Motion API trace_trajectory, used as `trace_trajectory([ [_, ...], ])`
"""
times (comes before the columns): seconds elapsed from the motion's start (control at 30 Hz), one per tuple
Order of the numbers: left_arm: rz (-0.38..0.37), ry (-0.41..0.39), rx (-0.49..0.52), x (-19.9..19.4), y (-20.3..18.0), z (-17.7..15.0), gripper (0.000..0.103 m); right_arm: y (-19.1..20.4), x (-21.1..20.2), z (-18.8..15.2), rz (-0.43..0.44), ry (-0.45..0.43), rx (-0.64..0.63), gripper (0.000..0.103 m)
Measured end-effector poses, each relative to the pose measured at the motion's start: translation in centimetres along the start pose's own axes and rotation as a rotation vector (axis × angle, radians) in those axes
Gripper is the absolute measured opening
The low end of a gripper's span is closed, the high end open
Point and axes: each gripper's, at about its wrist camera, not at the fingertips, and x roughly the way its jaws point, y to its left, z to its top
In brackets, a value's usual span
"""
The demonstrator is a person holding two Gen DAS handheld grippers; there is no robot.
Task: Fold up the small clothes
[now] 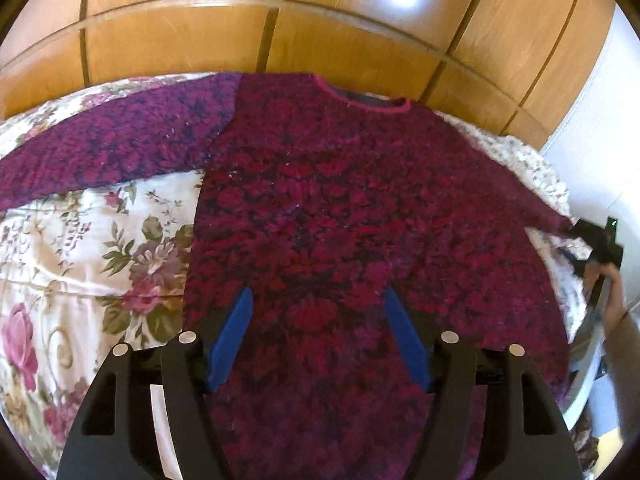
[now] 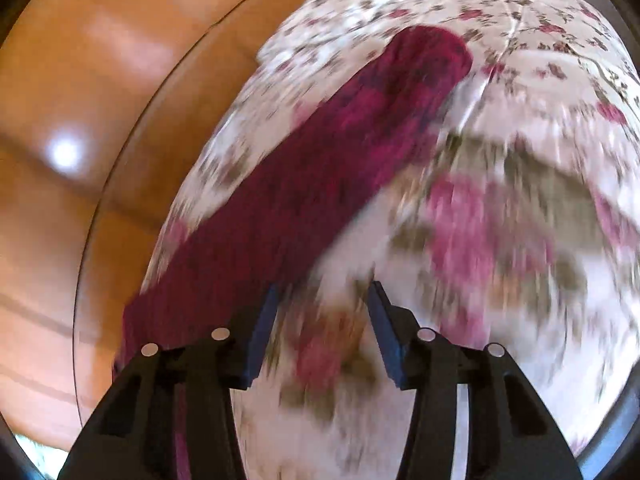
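Observation:
A dark red and purple knitted sweater [image 1: 340, 208] lies flat on a floral bedspread [image 1: 80, 248], neck toward the far side, left sleeve spread out to the left. My left gripper [image 1: 318, 304] is open and empty above the sweater's lower body. In the right wrist view, which is blurred, one sleeve [image 2: 320, 184] runs diagonally across the bedspread [image 2: 500, 200]. My right gripper [image 2: 322, 292] is open and empty, its left finger next to the sleeve's edge. The right gripper also shows in the left wrist view [image 1: 600, 240] at the end of the right sleeve.
A wooden panelled wardrobe [image 1: 280, 20] stands behind the bed. A white wall [image 1: 600, 140] is at the right. The bed's edge curves close to the wardrobe in the right wrist view [image 2: 100, 240].

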Motion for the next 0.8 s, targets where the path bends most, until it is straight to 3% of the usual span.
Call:
trace_trajectory([
  [0.1,0.011,0.02,-0.004,1.4,0.3,0.2,0.068,-1.1,0.7,2.0,-0.012,-0.03,0.065,0.045],
  [0.2,0.024,0.025,0.03,2.3,-0.1,0.4,0.074,-0.1,2.4,3.9,-0.073,-0.059,0.038,0.043],
  [0.27,0.011,0.023,0.038,2.7,-0.4,0.5,0.086,1.1,2.9,4.4,-0.124,-0.061,-0.004,0.033],
  [0.33,0.015,0.015,0.044,3.1,-0.7,0.4,0.091,2.8,3.5,4.7,-0.155,-0.061,-0.058,0.016],
  [0.4,0.013,0.009,0.06,3.5,-0.9,0.4,0.097,5.1,2.4,4.2,-0.162,-0.088,-0.15,0.013],
  [0.53,0.032,-0.005,0.097,3.9,-1.5,0.2,0.099,11.5,1.1,2.1,-0.1,-0.12,-0.335,0.013],
  [0.63,0.011,-0.007,0.081,4.0,-1.2,0.4,0.099,16.8,1.0,-0.4,0.001,-0.111,-0.458,0.013],
  [0.8,0.016,-0.009,0.081,4.1,-1.3,0.3,0.099,24.9,2.2,-8.1,0.147,-0.019,-0.659,0.012],
])
